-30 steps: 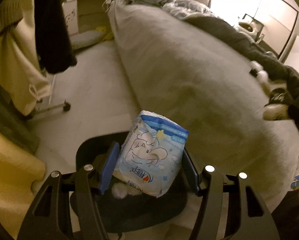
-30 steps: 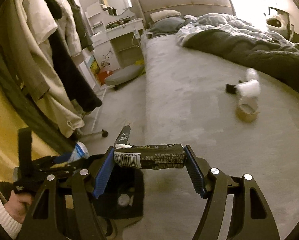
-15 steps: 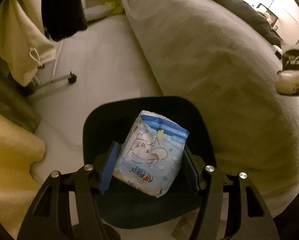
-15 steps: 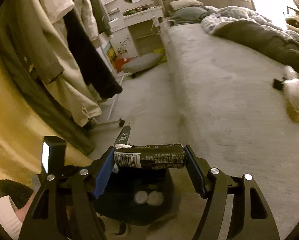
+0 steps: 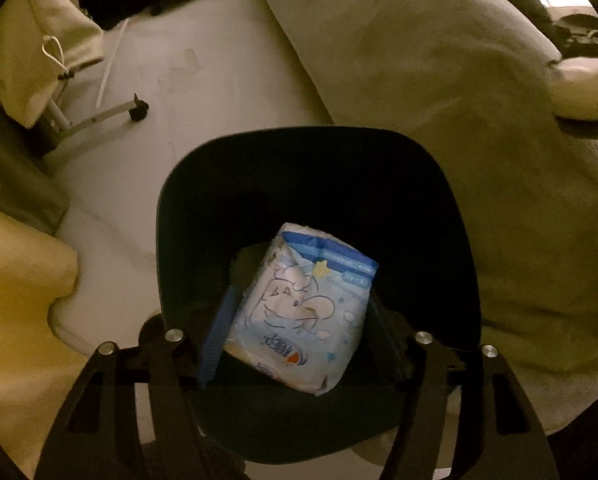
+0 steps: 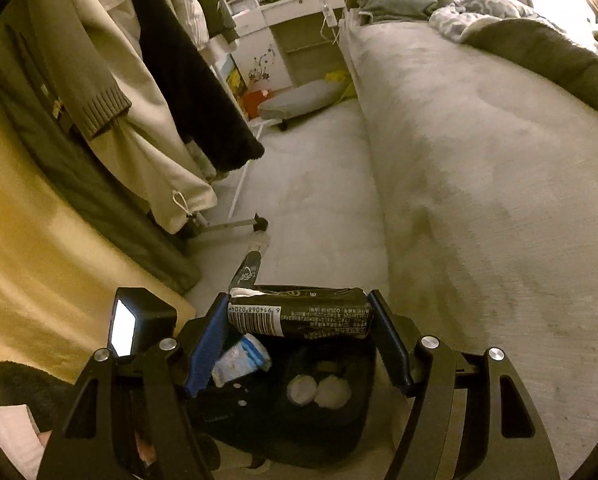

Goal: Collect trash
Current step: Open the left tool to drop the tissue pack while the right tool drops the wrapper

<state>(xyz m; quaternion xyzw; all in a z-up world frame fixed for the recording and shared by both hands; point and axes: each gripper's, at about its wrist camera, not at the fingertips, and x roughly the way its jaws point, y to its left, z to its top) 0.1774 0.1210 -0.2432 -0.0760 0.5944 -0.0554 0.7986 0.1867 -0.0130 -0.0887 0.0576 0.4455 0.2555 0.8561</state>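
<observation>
Left wrist view: the left gripper (image 5: 299,336) points steeply down into a black trash bin (image 5: 439,168) standing on the pale floor beside the bed (image 5: 439,60); a blue-and-white printed packet (image 5: 303,312) sits between its fingers, inside the bin's mouth; the jaws have just been opening, and a gap now shows on both sides of the packet, so it appears released and about to drop. A second ago the bin was only partly under the gripper and the packet was gripped above its near rim; now the bin fills the middle of the view.

Right wrist view: the right gripper (image 6: 299,334) is clamped on a dark crumpled wrapper (image 6: 303,312), held crosswise over the same bin, where two pale wads (image 6: 319,390) lie; this view has swung from the bed top toward the bin. Judging from this, the wrapper goes in next.
</observation>
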